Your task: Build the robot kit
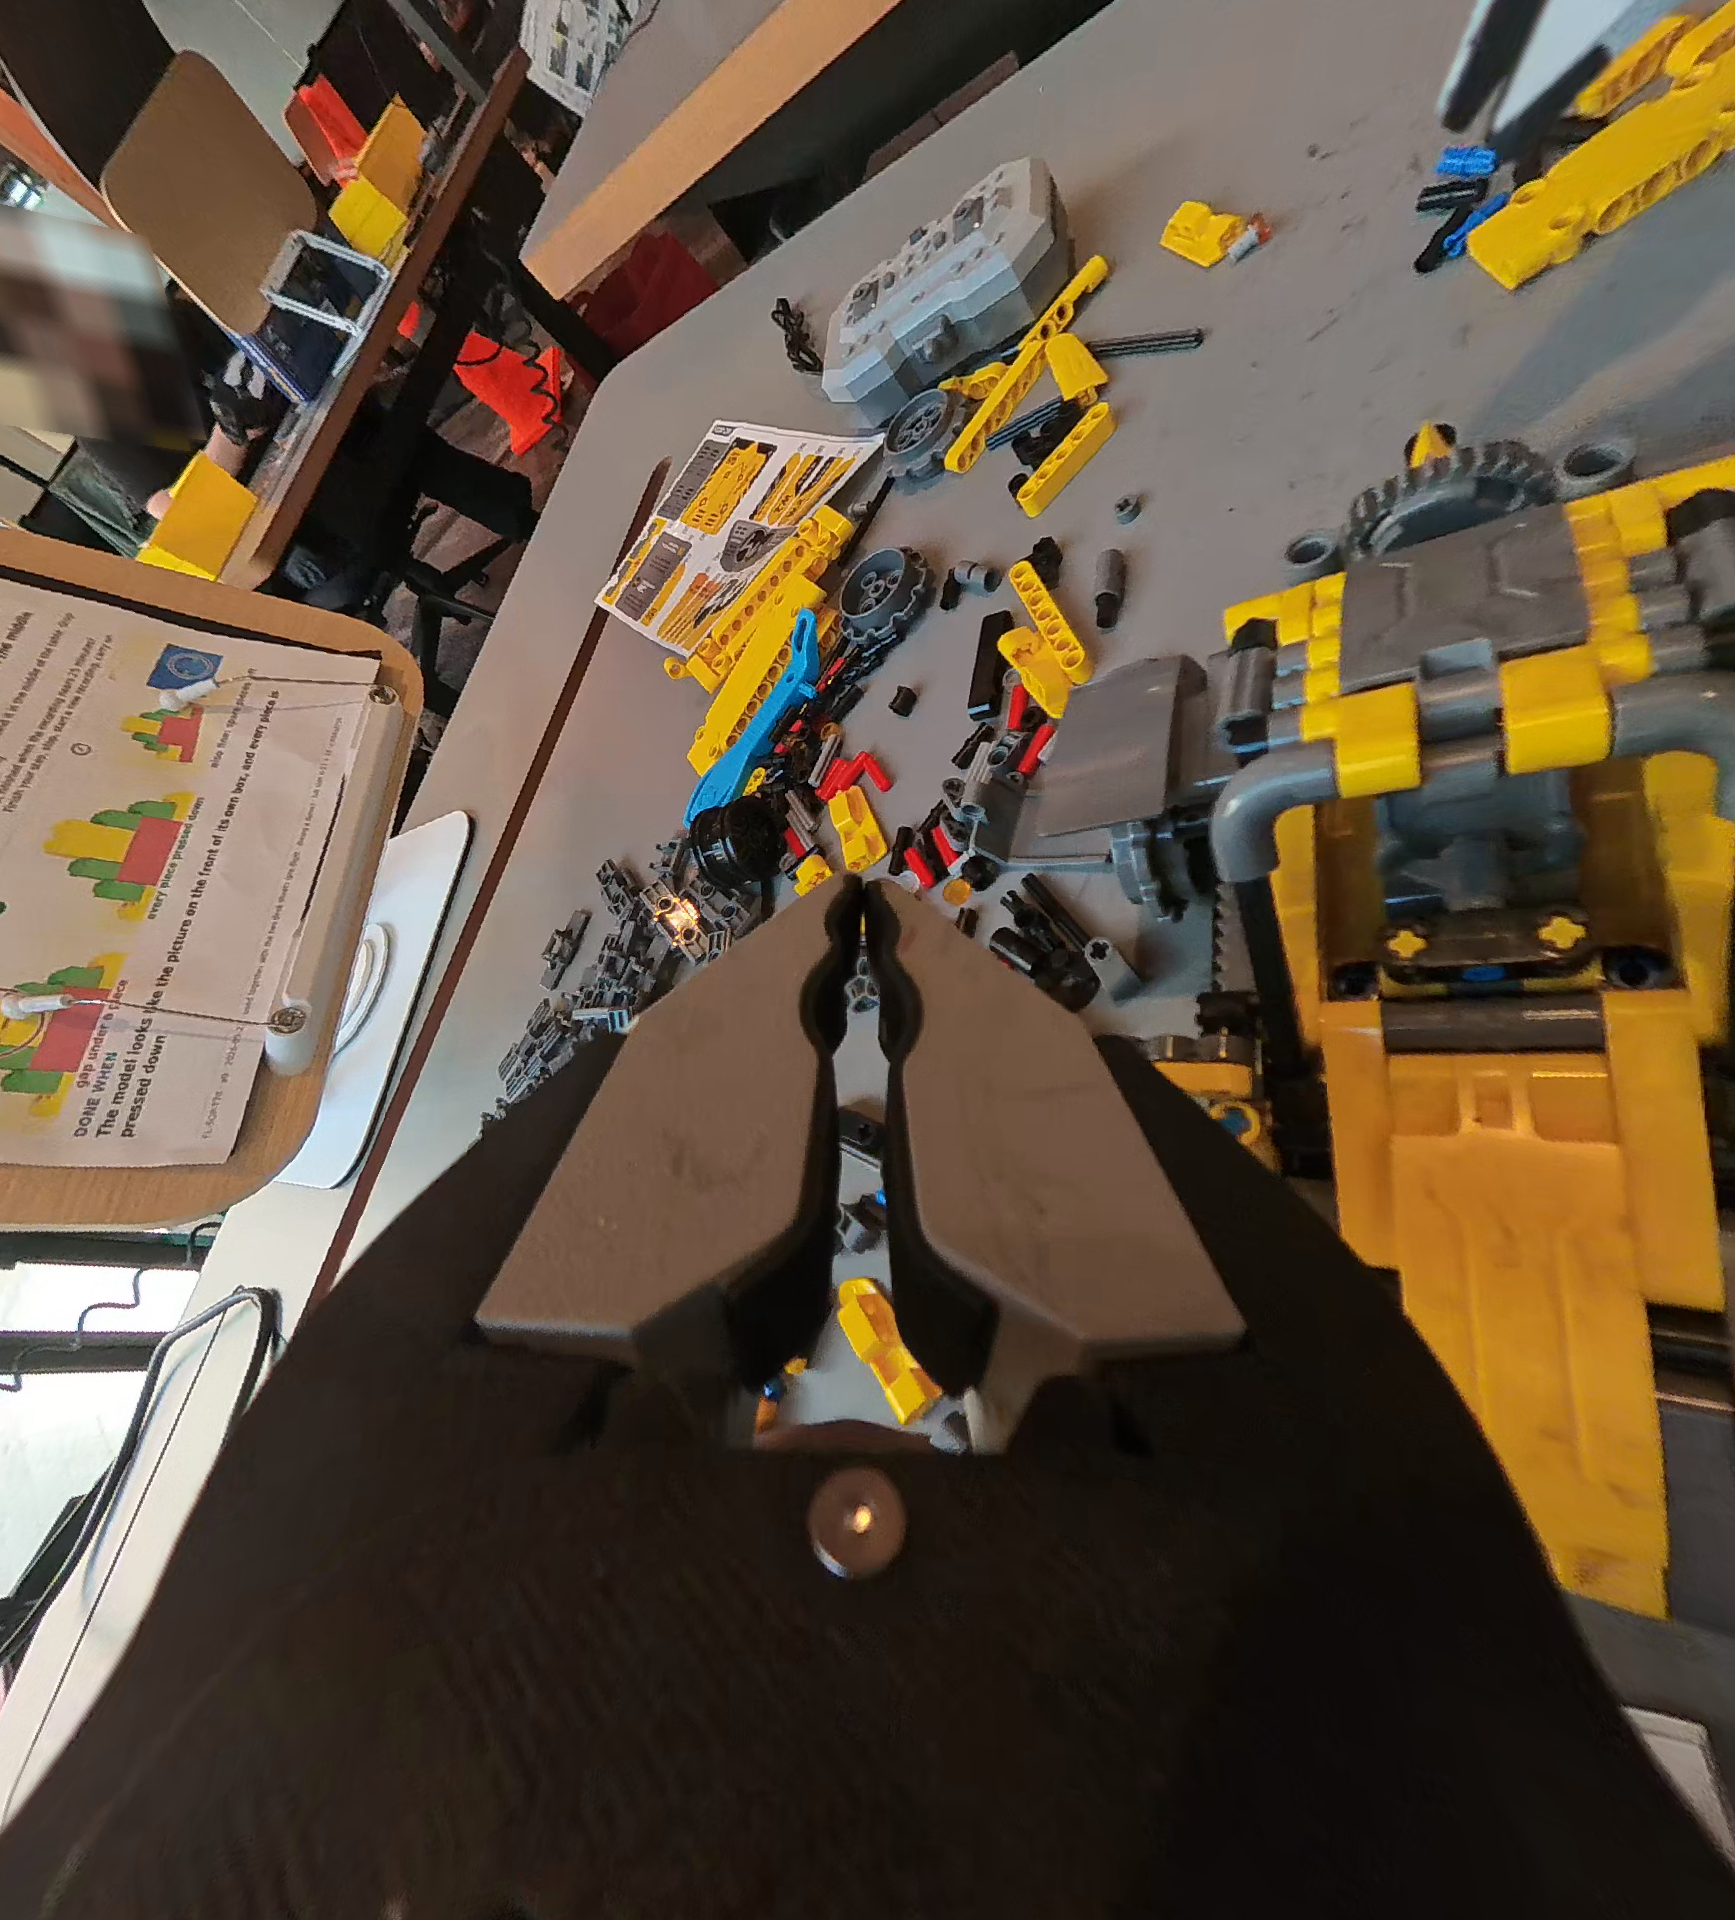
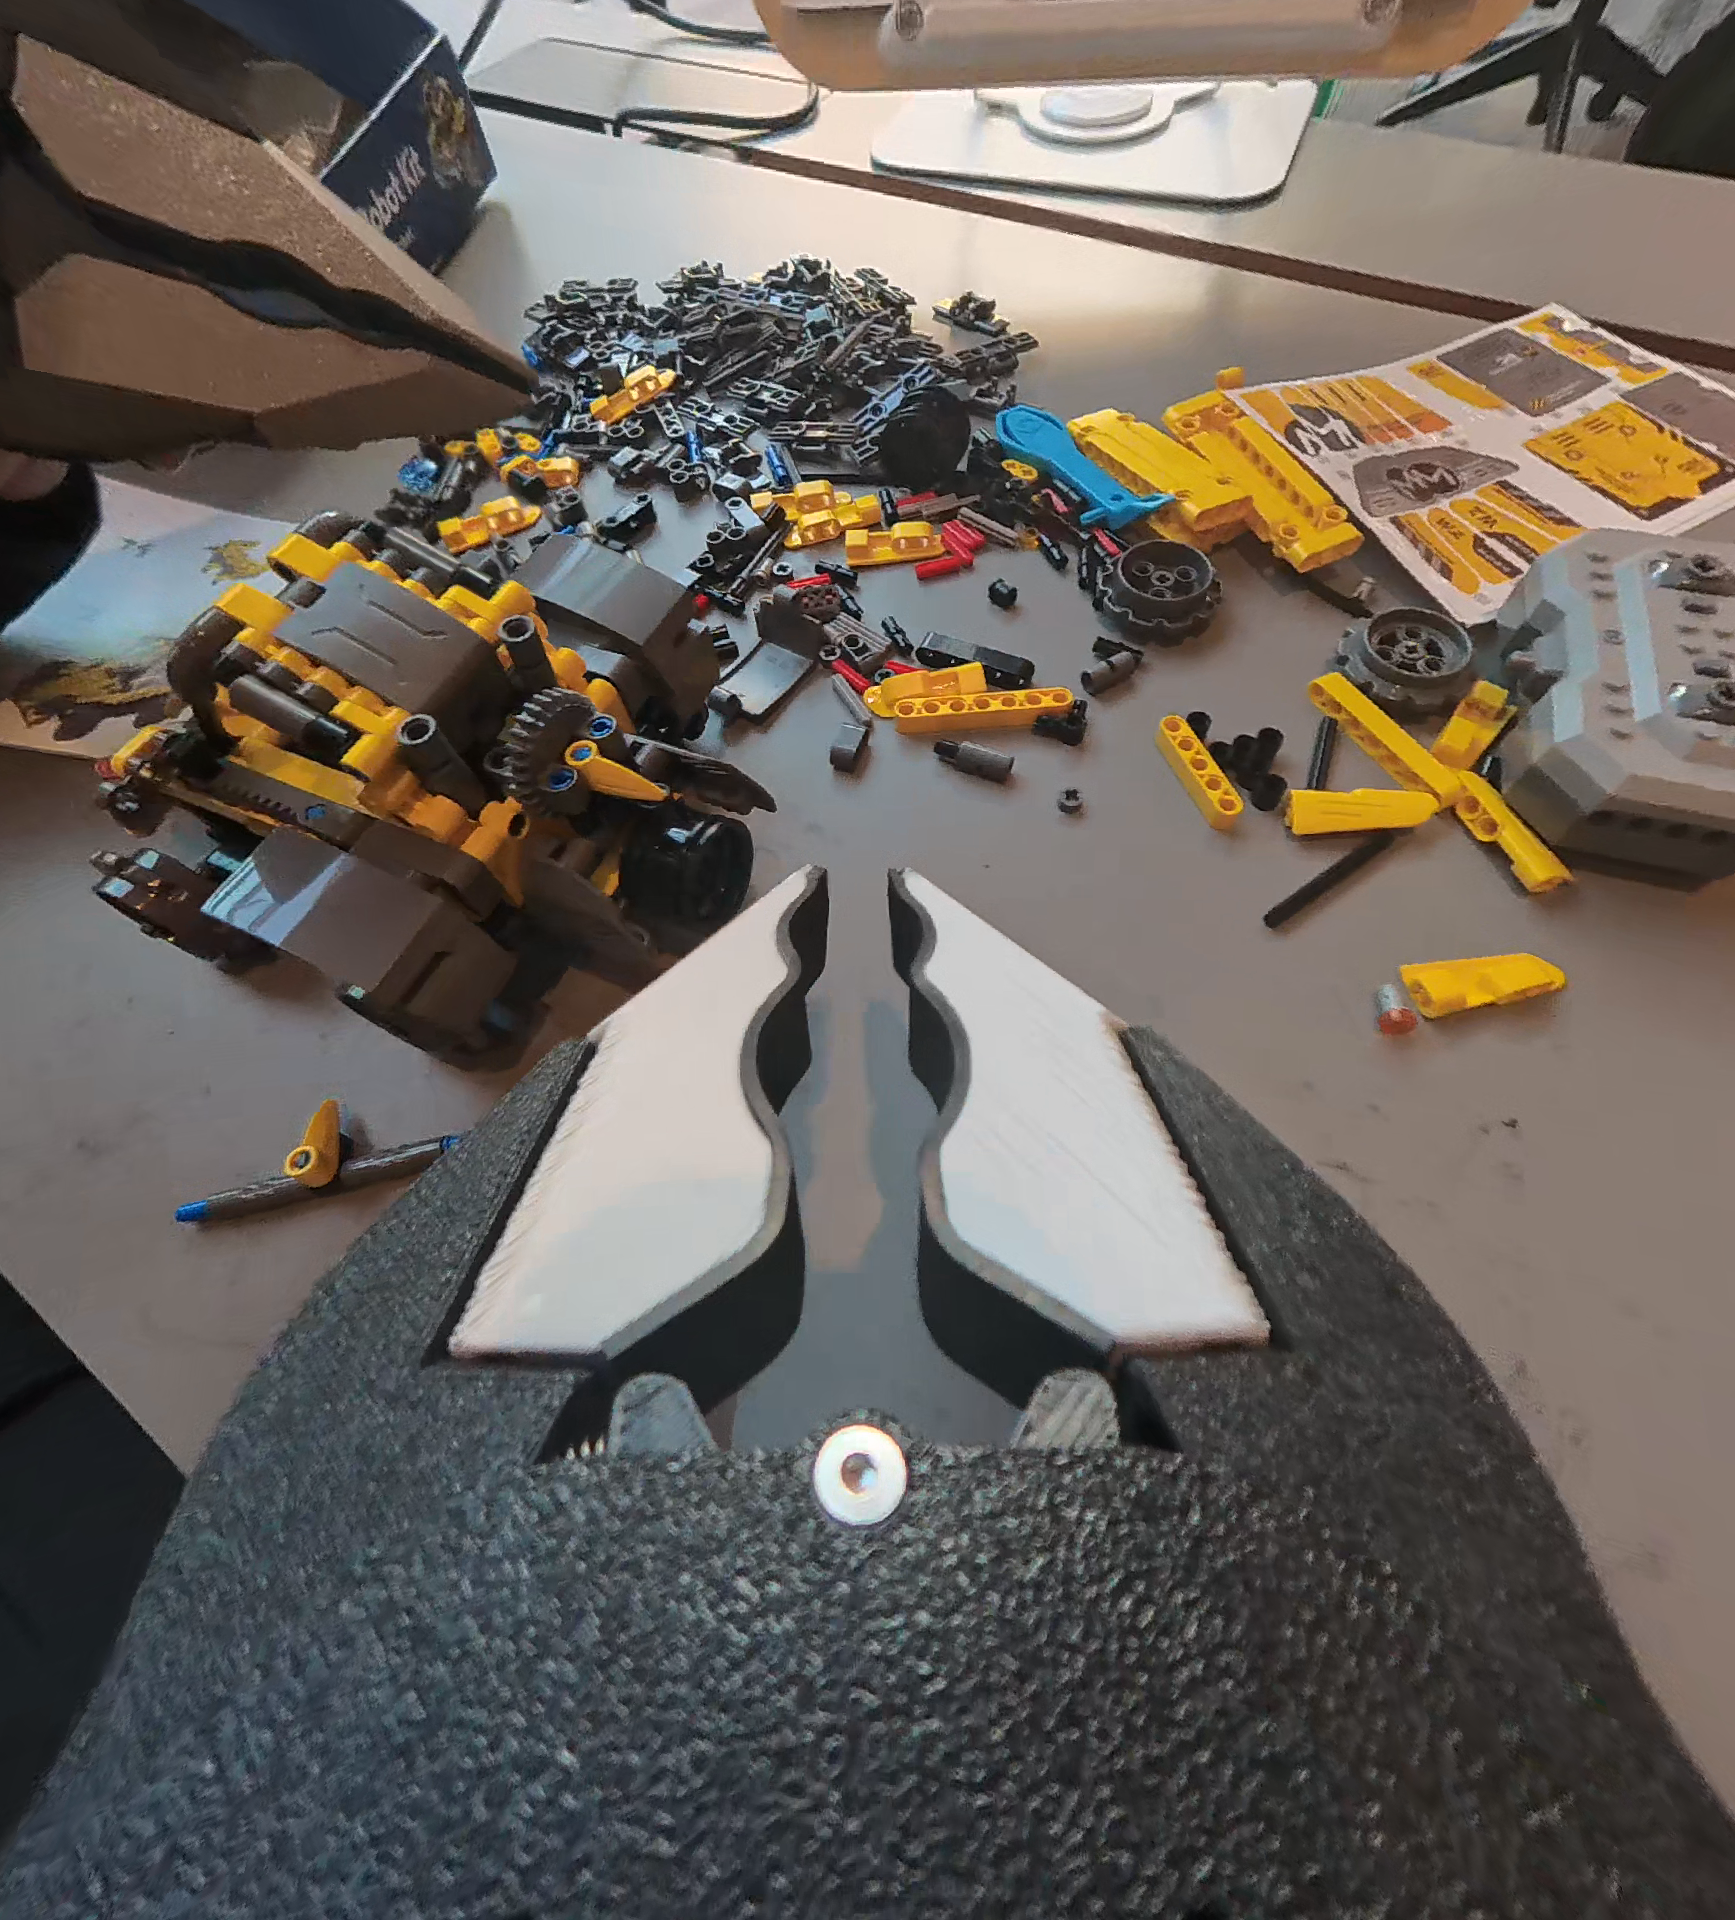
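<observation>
My left gripper (image 1: 858,896) is shut, its tips meeting over a pile of small black and grey building pieces (image 1: 634,935) on the grey table (image 1: 1258,312). A small grey piece (image 1: 861,983) shows in the slit between its fingers; I cannot tell if it is gripped. It also shows in the right wrist view (image 2: 520,387), at the upper left over the black pile (image 2: 769,332). My right gripper (image 2: 858,883) is open and empty, low over bare table, just right of a half-built yellow and grey vehicle model (image 2: 406,769), which also shows in the left wrist view (image 1: 1486,831).
Loose yellow beams (image 2: 988,707), a blue part (image 2: 1081,473), grey wheels (image 2: 1159,587), a sticker sheet (image 2: 1528,436) and a grey hub block (image 2: 1663,707) lie beyond. A black axle with a yellow piece (image 2: 323,1164) lies at the near left. A board with printed sheets (image 1: 115,883) stands left. There is about 15 cm between the tips of the two grippers. The grey hub block (image 2: 1663,707) lies some 20 cm from my right tips, 30 cm from my left tips. It turns up in the left wrist view (image 1: 974,236) as well.
</observation>
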`<state>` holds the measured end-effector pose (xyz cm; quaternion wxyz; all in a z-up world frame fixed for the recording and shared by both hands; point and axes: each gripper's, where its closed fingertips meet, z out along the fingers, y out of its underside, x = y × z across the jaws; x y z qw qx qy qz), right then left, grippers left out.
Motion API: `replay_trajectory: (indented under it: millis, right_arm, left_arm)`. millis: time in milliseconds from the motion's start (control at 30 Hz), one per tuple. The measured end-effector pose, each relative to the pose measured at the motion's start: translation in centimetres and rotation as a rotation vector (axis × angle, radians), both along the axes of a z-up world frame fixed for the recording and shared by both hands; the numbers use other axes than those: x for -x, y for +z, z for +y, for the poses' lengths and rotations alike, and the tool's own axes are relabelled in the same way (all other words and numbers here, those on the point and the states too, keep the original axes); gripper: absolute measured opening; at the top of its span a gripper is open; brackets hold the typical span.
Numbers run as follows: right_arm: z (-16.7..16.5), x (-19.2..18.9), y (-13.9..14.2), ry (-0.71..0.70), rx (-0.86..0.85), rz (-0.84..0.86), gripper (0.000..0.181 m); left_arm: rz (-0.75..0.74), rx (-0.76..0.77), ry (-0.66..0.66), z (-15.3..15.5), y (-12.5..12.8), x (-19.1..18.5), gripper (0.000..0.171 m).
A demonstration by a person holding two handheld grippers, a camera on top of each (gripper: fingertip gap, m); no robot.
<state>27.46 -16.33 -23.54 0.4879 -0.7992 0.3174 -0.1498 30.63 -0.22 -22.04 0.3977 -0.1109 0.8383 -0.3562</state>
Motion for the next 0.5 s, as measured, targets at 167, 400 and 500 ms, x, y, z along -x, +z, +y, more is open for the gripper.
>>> replay_trajectory:
  millis: [167,400,500]
  right_arm:
    - [0.82,0.31,-0.02,-0.012,-0.031,-0.066,0.012]
    - [0.86,0.34,-0.43,-0.027,-0.044,-0.076,0.013]
    - [0.82,0.44,-0.29,-0.033,-0.068,-0.074,0.013]
  left_arm:
    - [0.008,0.013,0.009,0.08,0.03,-0.11,0.0]
    - [0.007,0.008,0.015,0.15,-0.05,-0.19,0.0]
    - [0.008,0.024,0.018,0.18,0.2,-0.22,0.0]
